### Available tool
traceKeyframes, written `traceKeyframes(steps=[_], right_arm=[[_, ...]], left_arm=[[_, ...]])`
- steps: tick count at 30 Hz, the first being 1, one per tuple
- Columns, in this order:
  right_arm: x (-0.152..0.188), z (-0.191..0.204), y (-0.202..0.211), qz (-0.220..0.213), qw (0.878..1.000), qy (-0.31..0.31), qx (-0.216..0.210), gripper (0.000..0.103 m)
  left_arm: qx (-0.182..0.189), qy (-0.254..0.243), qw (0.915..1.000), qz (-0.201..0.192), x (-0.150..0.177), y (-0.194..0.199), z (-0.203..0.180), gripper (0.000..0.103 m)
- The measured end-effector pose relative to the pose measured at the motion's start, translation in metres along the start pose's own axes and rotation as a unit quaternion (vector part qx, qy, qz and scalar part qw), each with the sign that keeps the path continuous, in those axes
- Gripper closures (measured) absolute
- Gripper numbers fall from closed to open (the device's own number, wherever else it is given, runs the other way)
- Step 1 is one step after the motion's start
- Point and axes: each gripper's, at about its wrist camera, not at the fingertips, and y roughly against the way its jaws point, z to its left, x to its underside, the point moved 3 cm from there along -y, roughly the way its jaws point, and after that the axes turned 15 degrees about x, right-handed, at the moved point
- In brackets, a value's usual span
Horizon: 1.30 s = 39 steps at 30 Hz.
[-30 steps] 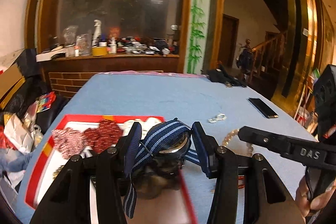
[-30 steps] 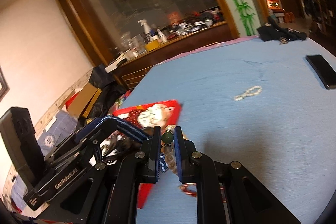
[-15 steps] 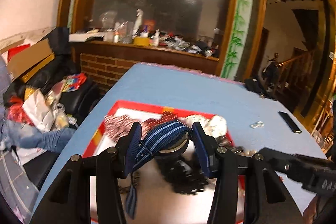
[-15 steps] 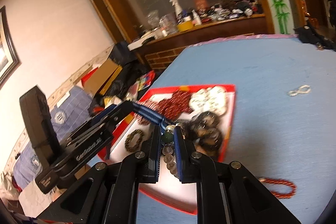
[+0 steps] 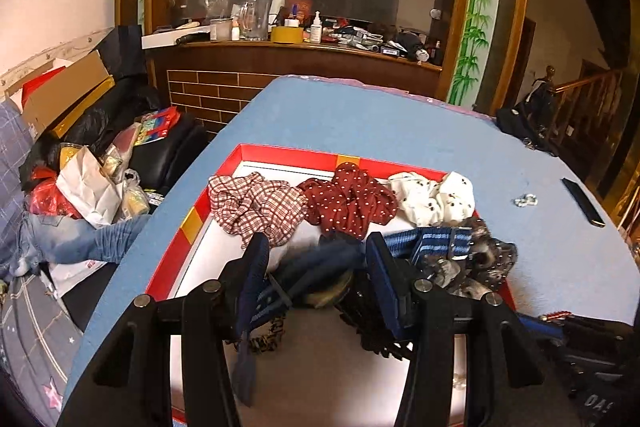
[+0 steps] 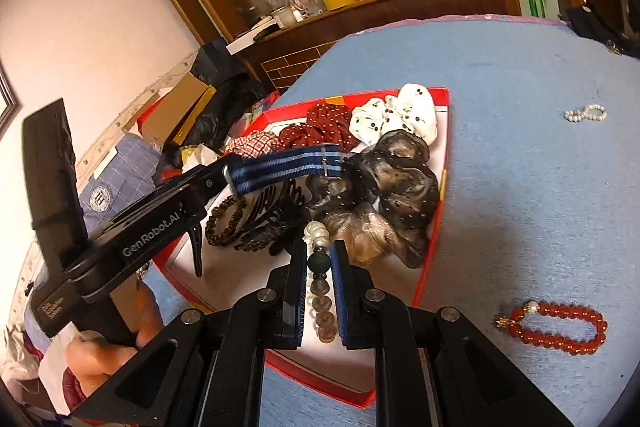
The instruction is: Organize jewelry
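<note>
Both grippers are now over the red-rimmed white tray (image 5: 192,227), having swung in from the blue desk (image 5: 360,115) over the last sec. That puts the carry step basically done; what's left, I judge, is the drop.

Left gripper (image 5: 316,259): the navy-and-light-blue striped fabric watch strap (image 6: 288,169) w/ its round metal watch face (image 5: 328,291) sits between the fingers. A sec ago they were clamped tight on it; now they stand wider apart and the watch looks blurred and lower, so I read it as just let go or slipping, but can't tell for sure if contact is gone. One strap end lies across the dark dotted scrunchie (image 6: 396,183).

Right gripper (image 6: 318,259): fingers clamped on a bead bracelet (image 6: 320,291), w/ a dark green round bead between them, pearl-white beads ahead, brownish ones trailing back. It hangs over the tray's near part, beside the black hair claw (image 6: 276,215).

Already in the tray: red-check, dark-red polka-dot and white dotted scrunchies along the far wall.

Not yet sorted, out on the desk: a red bead bracelet (image 6: 560,323) near the tray corner, and a small pearl piece (image 6: 586,115) well apart.
</note>
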Motion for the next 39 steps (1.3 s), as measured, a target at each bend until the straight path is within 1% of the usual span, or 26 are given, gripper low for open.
traceKeyframes(steps=[1,2,4,6,8,10,11,12,13,14,15,16,17,19,20,21,22,24,26,27,30,33,34,37,39], right_arm=[[0.000,-0.001,0.001,-0.002,1.000,0.000,0.000,0.089],[0.001,-0.001,0.003,-0.004,1.000,0.001,0.001,0.088],[0.001,-0.001,0.008,-0.010,1.000,0.002,0.001,0.087],[0.000,-0.002,0.013,-0.018,1.000,0.002,0.003,0.081],[0.000,-0.005,0.020,-0.029,1.000,-0.001,0.003,0.081],[0.000,-0.005,0.027,-0.036,0.999,-0.004,0.003,0.080],[0.000,-0.006,0.032,-0.040,0.999,-0.005,0.004,0.078],[0.001,-0.006,0.038,-0.046,0.999,-0.004,0.006,0.072],[0.002,-0.006,0.043,-0.050,0.999,-0.003,0.011,0.068],[0.004,-0.005,0.052,-0.061,0.998,0.003,0.022,0.056],[0.007,-0.005,0.059,-0.071,0.997,0.008,0.031,0.044],[0.009,-0.003,0.066,-0.080,0.996,0.013,0.038,0.040],[0.012,-0.001,0.075,-0.091,0.995,0.019,0.046,0.037],[0.020,0.002,0.092,-0.108,0.992,0.026,0.061,0.030],[0.024,0.002,0.101,-0.114,0.991,0.025,0.069,0.023],[0.029,0.003,0.110,-0.120,0.989,0.020,0.083,0.018],[0.036,0.003,0.120,-0.129,0.986,0.013,0.103,0.016],[0.051,0.007,0.136,-0.151,0.980,0.011,0.129,0.008],[0.065,0.010,0.146,-0.162,0.977,0.016,0.137,0.008],[0.073,0.013,0.150,-0.164,0.976,0.020,0.139,0.008],[0.088,0.019,0.159,-0.160,0.976,0.035,0.145,0.007],[0.098,0.020,0.169,-0.156,0.976,0.032,0.150,0.007],[0.100,0.021,0.173,-0.157,0.975,0.032,0.153,0.007],[0.107,0.023,0.184,-0.165,0.972,0.029,0.163,0.004],[0.111,0.025,0.188,-0.162,0.973,0.024,0.161,0.004]], left_arm=[[-0.002,-0.001,1.0000,-0.001,0.000,0.000,0.000,0.050],[-0.005,-0.001,1.0000,-0.001,0.001,-0.001,0.001,0.044],[-0.011,-0.004,0.9999,-0.004,0.001,-0.001,0.001,0.040],[-0.018,-0.007,0.9998,-0.011,0.000,0.002,0.001,0.039],[-0.022,-0.008,0.9995,-0.021,-0.001,0.006,0.000,0.039],[-0.034,-0.010,0.9987,-0.037,-0.003,0.013,-0.001,0.037],[-0.046,-0.015,0.9978,-0.045,-0.002,0.019,-0.002,0.035],[-0.055,-0.018,0.9970,-0.051,-0.002,0.026,-0.004,0.034],[-0.068,-0.021,0.9956,-0.060,0.000,0.035,-0.007,0.028],[-0.082,-0.027,0.9936,-0.074,0.003,0.047,-0.012,0.021],[-0.091,-0.034,0.9917,-0.085,0.007,0.059,-0.017,0.016],[-0.096,-0.040,0.9904,-0.091,0.009,0.067,-0.021,0.009],[-0.103,-0.048,0.9889,-0.096,0.013,0.077,-0.026,0.008],[-0.113,-0.055,0.9878,-0.091,0.019,0.095,-0.035,0.008],[-0.112,-0.054,0.9884,-0.087,0.023,0.104,-0.039,0.007],[-0.110,-0.052,0.9889,-0.085,0.029,0.115,-0.044,0.006],[-0.111,-0.052,0.9887,-0.087,0.033,0.123,-0.046,0.001],[-0.121,-0.054,0.9868,-0.094,0.045,0.141,-0.052,0.000],[-0.137,-0.058,0.9841,-0.098,0.059,0.157,-0.058,0.000],[-0.142,-0.059,0.9837,-0.093,0.064,0.161,-0.060,0.000],[-0.151,-0.073,0.9823,-0.084,0.082,0.173,-0.063,0.000],[-0.168,-0.088,0.9777,-0.091,0.096,0.186,-0.065,0.000],[-0.168,-0.089,0.9776,-0.091,0.099,0.190,-0.065,0.000],[-0.149,-0.088,0.9815,-0.081,0.106,0.199,-0.064,0.000],[-0.152,-0.092,0.9810,-0.079,0.110,0.206,-0.064,0.000]])
